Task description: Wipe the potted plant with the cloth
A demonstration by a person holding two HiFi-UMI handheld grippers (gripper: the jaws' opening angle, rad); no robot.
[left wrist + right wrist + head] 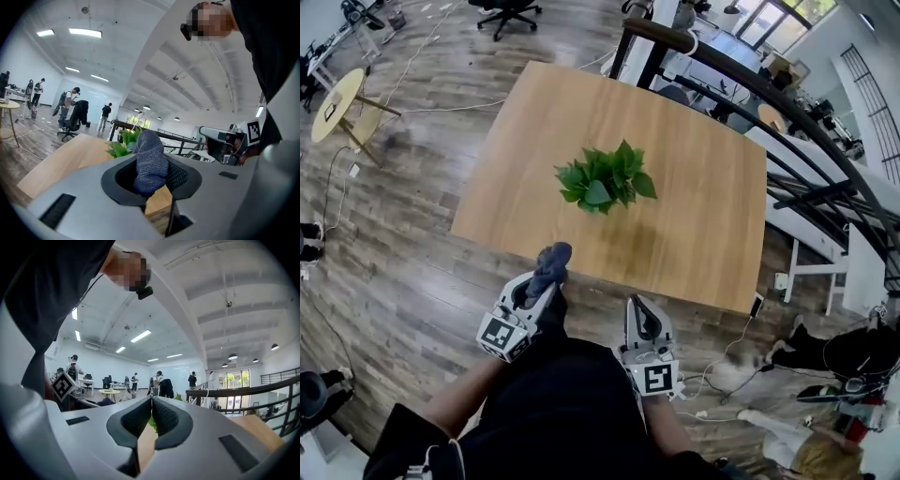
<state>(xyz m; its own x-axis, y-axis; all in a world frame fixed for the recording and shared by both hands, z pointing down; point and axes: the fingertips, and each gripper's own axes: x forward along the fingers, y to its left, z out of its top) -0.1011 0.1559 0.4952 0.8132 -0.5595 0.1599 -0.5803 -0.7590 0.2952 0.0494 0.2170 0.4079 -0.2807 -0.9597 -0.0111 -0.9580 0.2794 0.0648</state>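
The right gripper (152, 401) has its jaws closed tight against each other, holding nothing. In the slit under the tips a green leaf (153, 423) shows, above the wooden table (257, 426). The left gripper (62, 386) sits off to the claw's left, and a dark railing (243, 391) runs to its right.

Head cam looks steeply down — gripper cams low, level; all share table (712, 216), plant (602, 178).

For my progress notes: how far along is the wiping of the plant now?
Done: the cloth is picked up, the left gripper shut on it. In hand: both grippers hover by the table's near edge, the right gripper shut and empty. To do: all wiping; the cloth is apart from the plant.
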